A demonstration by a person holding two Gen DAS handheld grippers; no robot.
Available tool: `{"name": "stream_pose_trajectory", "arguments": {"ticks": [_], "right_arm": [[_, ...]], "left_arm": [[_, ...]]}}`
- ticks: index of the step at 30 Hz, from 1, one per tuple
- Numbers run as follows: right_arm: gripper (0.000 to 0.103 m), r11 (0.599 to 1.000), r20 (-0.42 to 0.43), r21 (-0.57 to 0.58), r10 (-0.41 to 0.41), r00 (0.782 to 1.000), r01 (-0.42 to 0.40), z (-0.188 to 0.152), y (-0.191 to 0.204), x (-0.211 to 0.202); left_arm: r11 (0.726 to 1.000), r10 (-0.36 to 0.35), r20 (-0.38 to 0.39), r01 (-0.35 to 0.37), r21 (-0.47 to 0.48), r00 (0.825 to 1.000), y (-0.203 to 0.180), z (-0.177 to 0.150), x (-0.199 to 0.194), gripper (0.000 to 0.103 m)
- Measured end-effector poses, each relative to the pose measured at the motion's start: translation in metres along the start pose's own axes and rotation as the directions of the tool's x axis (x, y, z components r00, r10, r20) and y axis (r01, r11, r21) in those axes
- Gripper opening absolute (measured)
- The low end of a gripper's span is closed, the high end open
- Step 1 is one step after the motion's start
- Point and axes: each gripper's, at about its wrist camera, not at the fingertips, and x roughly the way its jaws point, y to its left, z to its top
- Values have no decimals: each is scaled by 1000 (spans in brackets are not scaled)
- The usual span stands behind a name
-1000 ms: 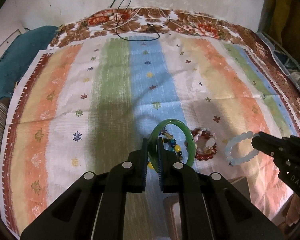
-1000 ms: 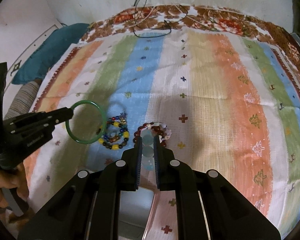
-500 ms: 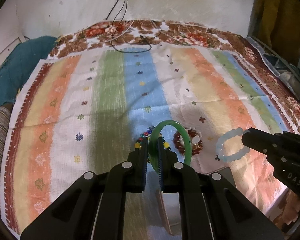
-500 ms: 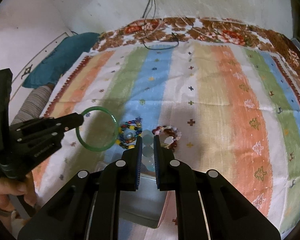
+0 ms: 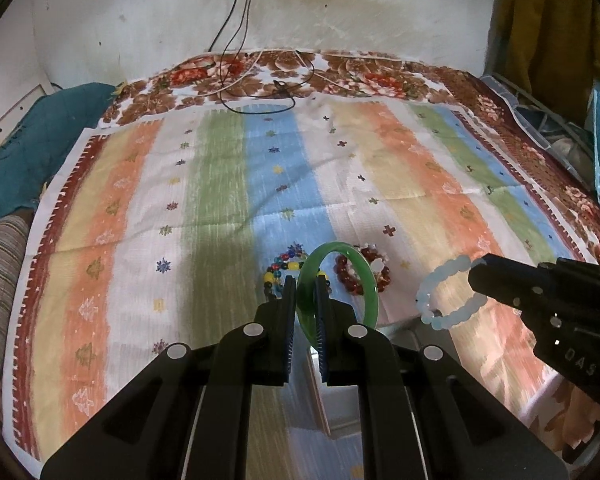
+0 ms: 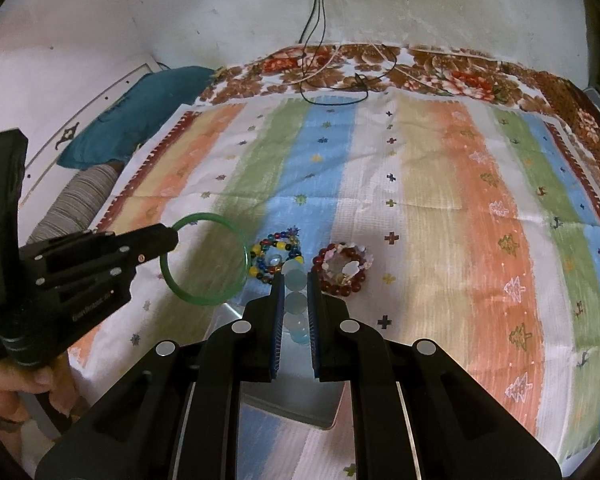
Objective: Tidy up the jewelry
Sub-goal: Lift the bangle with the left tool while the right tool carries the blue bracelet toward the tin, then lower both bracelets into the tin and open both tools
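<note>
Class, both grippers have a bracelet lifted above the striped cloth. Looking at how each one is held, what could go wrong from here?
1. The green bangle is pinched by its rim only in the left gripper; smooth and round, it may swing or slip out.
2. The pale blue bead bracelet dangles from the right gripper and could snag.
3. Anything dropped might land on the multicoloured bead bracelet or red bead bracelet lying below.

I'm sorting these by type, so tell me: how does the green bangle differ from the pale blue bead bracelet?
The green bangle is one smooth, solid ring, while the pale blue bead bracelet is a string of separate round beads. The bangle is deep green; the bracelet is a milky, pale blue. The bangle is clamped in the left gripper, the bracelet in the right gripper. Both are held up off the striped cloth, each pinched at its rim.
</note>
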Motion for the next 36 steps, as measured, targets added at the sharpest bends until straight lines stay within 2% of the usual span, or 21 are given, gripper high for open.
{"name": "stream_pose_trajectory", "arguments": {"ticks": [11, 24, 30, 31, 32, 33, 34, 36], "right_arm": [[12, 999, 4, -12, 33, 999, -33, -18, 9, -18], [12, 999, -32, 8, 39, 999, -39, -37, 8, -17], [13, 999, -54, 24, 40, 998, -39, -40, 6, -13], [14, 999, -56, 29, 38, 998, -36, -40, 5, -13], [17, 999, -53, 34, 31, 998, -29, -40, 4, -13], [28, 999, -50, 36, 23, 998, -22, -39, 3, -13], [42, 999, -44, 40, 13, 999, -11, -38, 1, -14], [45, 999, -35, 46, -2, 999, 3, -37, -3, -15]], "left_arm": [[1000, -27, 10, 27, 11, 1000, -8, -18, -17, 9], [999, -23, -22, 24, 37, 999, -20, -36, -18, 9], [998, -42, -49, 45, 48, 998, -26, -39, -14, 10], [998, -48, -63, 51, 48, 997, -27, -40, -11, 11], [998, -45, -69, 49, 46, 997, -26, -40, -10, 19], [998, -40, -70, 43, 45, 997, -26, -40, -9, 25], [998, -34, -65, 37, 43, 997, -25, -39, -9, 35], [999, -25, -54, 27, 25, 998, -20, -37, -11, 40]]}}
